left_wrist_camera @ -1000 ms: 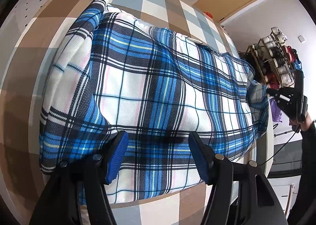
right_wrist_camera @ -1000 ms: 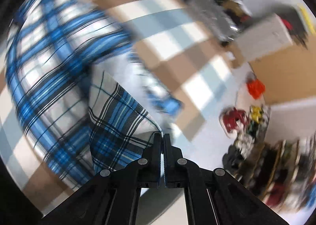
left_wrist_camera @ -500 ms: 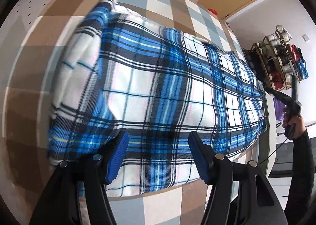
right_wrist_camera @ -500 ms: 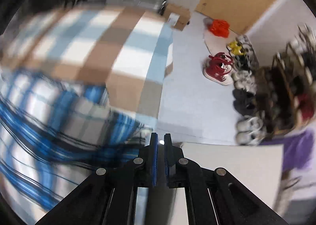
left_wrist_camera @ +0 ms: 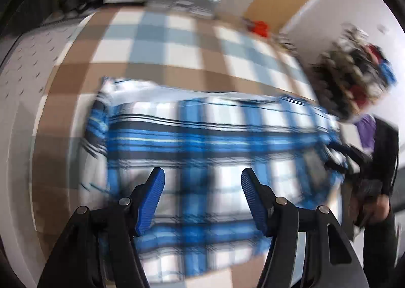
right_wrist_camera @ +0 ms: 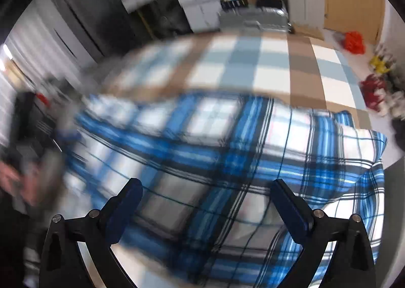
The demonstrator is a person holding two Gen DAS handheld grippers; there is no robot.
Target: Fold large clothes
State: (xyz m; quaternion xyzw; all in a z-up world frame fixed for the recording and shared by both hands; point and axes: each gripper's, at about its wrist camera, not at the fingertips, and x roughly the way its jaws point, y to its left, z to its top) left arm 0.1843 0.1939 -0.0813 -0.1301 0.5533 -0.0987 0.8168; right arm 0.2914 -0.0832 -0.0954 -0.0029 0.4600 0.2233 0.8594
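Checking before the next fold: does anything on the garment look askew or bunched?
Mostly tidy: the blue plaid garment lies folded flat on the checked table cover. In the right wrist view, one corner at its right end looks doubled over rather than flush. Motion blur hides finer wrinkles. Both grippers are open above the cloth.

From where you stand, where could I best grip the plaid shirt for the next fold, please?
Probably the corner of the shirt that sticks up at its far right. It stands proud of the table, so the open right gripper could come in from the right and pinch it.
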